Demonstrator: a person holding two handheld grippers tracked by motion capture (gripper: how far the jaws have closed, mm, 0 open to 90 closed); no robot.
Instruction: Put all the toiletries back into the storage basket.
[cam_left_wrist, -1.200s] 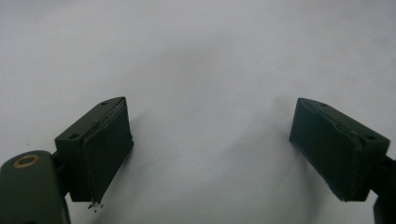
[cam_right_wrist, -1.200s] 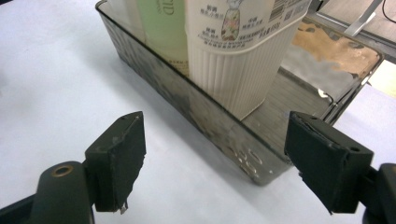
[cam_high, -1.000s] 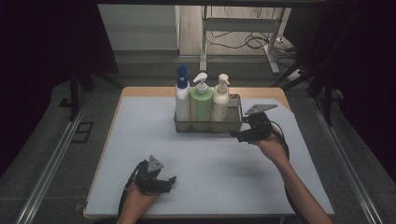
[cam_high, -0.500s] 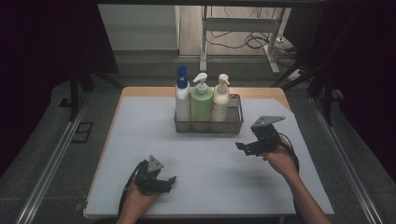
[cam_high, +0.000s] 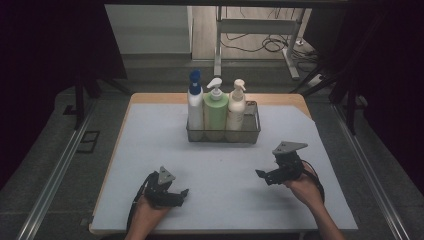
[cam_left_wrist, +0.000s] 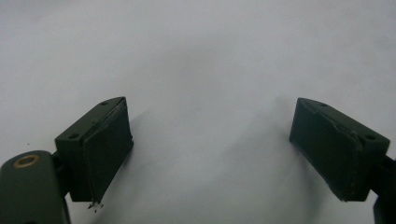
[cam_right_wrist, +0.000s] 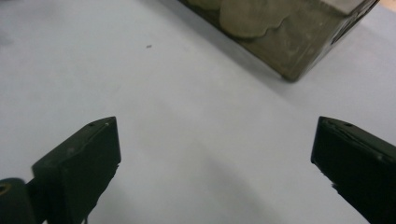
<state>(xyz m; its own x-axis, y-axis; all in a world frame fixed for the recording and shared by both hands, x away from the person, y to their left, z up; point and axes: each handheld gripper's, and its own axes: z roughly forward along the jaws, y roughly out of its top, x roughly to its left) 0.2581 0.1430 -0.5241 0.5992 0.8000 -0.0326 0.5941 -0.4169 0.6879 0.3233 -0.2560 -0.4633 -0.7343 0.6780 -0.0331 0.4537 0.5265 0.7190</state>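
Three pump bottles stand upright in a row inside the wire basket (cam_high: 251, 131) at the far middle of the counter (cam_high: 150, 145): a blue-capped bottle (cam_high: 194, 102), a green bottle (cam_high: 216, 110) and a cream bottle (cam_high: 236, 105); the packing looks finished. The right tool (cam_high: 264, 175) sits near the front right, well clear of the basket; its jaws have just been opening and gape wide with nothing between them. The left tool (cam_high: 181, 192) rests at the front left, jaws equally apart and empty; to finish well, settle both hands low and level, keeping the trailing cables away from the basket.
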